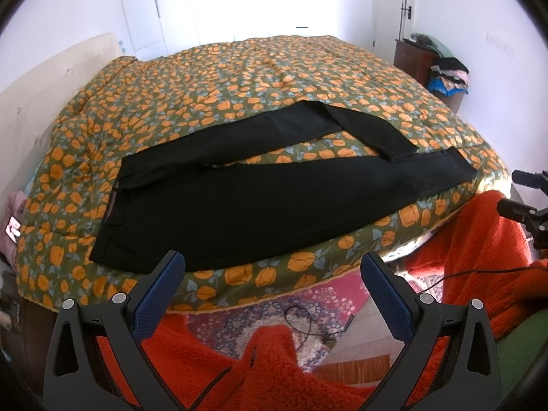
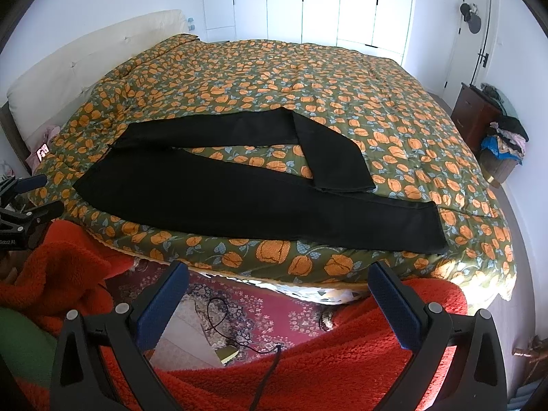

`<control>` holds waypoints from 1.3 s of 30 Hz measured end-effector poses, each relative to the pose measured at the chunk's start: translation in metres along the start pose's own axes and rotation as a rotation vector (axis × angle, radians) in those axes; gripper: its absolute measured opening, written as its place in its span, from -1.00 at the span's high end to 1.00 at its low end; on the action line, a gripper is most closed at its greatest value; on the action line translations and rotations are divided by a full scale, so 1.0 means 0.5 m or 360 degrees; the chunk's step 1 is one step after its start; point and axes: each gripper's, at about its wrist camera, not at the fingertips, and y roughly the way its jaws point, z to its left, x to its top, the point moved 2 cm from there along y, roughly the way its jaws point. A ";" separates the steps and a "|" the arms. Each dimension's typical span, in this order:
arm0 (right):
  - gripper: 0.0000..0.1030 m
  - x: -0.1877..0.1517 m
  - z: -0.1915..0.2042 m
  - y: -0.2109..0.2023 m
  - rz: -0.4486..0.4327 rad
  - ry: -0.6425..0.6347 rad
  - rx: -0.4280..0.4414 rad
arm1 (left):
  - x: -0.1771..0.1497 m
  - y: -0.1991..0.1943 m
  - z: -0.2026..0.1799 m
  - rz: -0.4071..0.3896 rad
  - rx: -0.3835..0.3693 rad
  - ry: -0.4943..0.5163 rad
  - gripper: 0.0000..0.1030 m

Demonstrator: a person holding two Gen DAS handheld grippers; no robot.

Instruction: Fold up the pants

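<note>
1. I see black pants (image 1: 260,202) lying flat on a bed (image 1: 239,78) covered with a green quilt printed in orange flowers; the waistband is at the left, the legs run to the right.
2. The near leg lies straight along the bed's front edge; the far leg is folded back on itself near its end, so its hem (image 2: 342,185) rests touching the near leg.
3. My left gripper (image 1: 272,267) hangs level just off the bed's near edge, pointing at the hip of the pants; its blue-padded fingers (image 1: 385,294) are spread wide and grip nothing.
4. My right gripper (image 2: 279,277) hangs in the same level pose, off the edge below the near leg; its fingers (image 2: 162,304) are also spread wide and empty.
5. Each gripper shows at the rim of the other's view, side by side and well apart.
6. Orange fleece fabric (image 2: 325,370) fills the foreground beneath both grippers; a patterned rug (image 2: 260,308) with a thin black cable (image 2: 219,315) lies on the floor.
</note>
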 end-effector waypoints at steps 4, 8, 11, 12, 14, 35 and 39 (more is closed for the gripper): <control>-1.00 -0.003 0.003 0.001 0.0001 0.0001 0.0002 | 0.006 0.000 -0.007 -0.0003 -0.0005 0.0005 -0.99; -1.00 -0.003 0.002 0.001 0.0003 0.0001 0.0000 | 0.006 0.000 -0.010 -0.0003 -0.0006 0.0002 -0.99; -1.00 -0.005 0.005 0.002 0.0006 0.0002 0.0001 | 0.006 -0.001 -0.011 -0.0003 -0.0007 0.0002 -0.99; -1.00 -0.007 0.007 0.003 0.0008 0.0002 0.0001 | 0.005 -0.001 -0.009 -0.0003 -0.0007 0.0001 -0.99; -1.00 -0.010 0.010 0.004 0.0011 0.0002 0.0003 | 0.004 -0.001 -0.010 -0.0003 -0.0008 -0.0001 -0.99; -1.00 -0.004 0.004 0.011 0.0041 -0.0001 0.0012 | 0.003 0.000 -0.010 -0.0002 -0.0013 -0.0003 -0.99; -1.00 -0.004 0.004 0.012 0.0042 -0.0001 0.0012 | 0.004 0.000 -0.010 -0.0001 -0.0014 -0.0003 -0.99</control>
